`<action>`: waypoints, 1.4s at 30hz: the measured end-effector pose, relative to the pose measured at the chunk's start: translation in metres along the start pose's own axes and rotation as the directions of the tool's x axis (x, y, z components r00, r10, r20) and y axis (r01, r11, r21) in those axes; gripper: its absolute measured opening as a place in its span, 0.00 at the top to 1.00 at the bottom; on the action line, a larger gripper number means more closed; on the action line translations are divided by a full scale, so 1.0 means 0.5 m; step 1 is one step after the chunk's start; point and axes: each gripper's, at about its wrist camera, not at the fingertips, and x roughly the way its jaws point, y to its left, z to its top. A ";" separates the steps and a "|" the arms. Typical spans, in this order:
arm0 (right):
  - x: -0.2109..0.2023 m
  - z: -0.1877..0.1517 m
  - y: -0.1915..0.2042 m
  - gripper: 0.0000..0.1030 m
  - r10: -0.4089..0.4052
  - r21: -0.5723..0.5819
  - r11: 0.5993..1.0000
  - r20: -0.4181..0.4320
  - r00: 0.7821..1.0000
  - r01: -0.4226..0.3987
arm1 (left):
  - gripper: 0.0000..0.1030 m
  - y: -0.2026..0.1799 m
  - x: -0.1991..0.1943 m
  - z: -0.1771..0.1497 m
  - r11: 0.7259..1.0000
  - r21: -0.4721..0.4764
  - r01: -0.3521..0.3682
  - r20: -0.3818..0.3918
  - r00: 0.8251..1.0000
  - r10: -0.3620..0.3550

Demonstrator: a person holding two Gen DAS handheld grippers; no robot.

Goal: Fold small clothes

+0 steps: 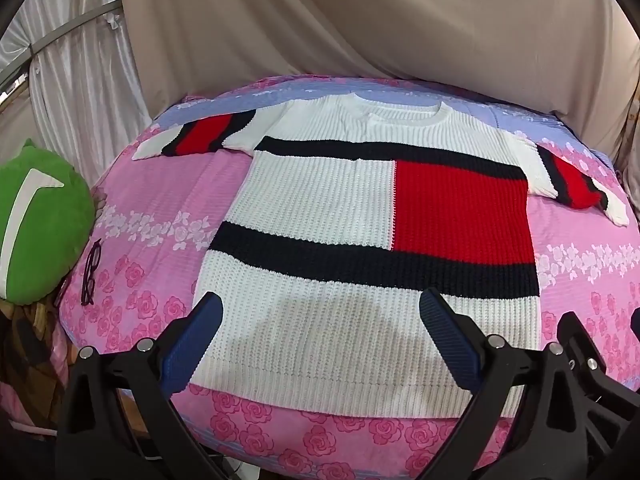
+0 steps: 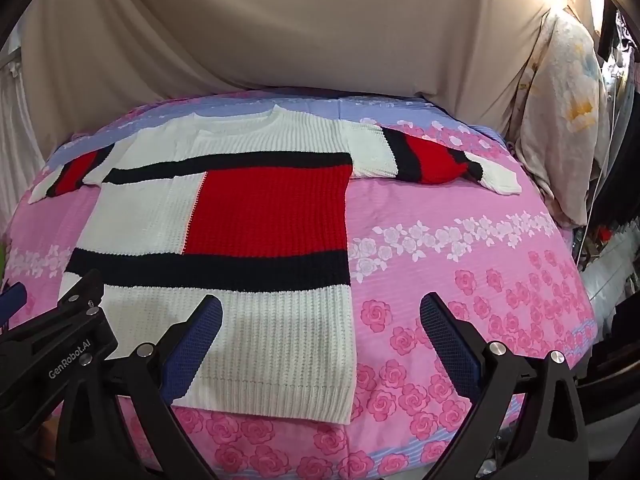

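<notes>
While the knit sweater lies flat, sleeves spread, on the rose-print bed, left gripper hovers released over its hem, right gripper released by its hem corner, both grasping nothing.

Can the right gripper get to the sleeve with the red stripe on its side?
Probably yes. The right gripper is open, and only bare sheet lies between it and that sleeve.

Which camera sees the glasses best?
The left wrist view. The dark-framed glasses lie on the pink bedsheet beside the green cushion. The right wrist view does not show them at all.
</notes>
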 end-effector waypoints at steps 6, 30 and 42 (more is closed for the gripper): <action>0.004 0.000 0.002 0.05 0.002 -0.003 1.000 -0.003 1.000 -0.002 | 0.07 0.008 0.006 0.000 1.000 -0.003 0.002 -0.006 1.000 -0.002; 0.006 0.004 0.006 0.05 0.002 -0.004 1.000 -0.007 1.000 -0.002 | 0.07 0.012 0.010 -0.001 1.000 -0.003 0.003 -0.010 1.000 -0.003; 0.008 0.004 0.008 0.05 0.000 -0.007 1.000 -0.009 1.000 0.000 | 0.07 0.015 0.011 -0.001 1.000 -0.003 0.000 -0.012 1.000 0.000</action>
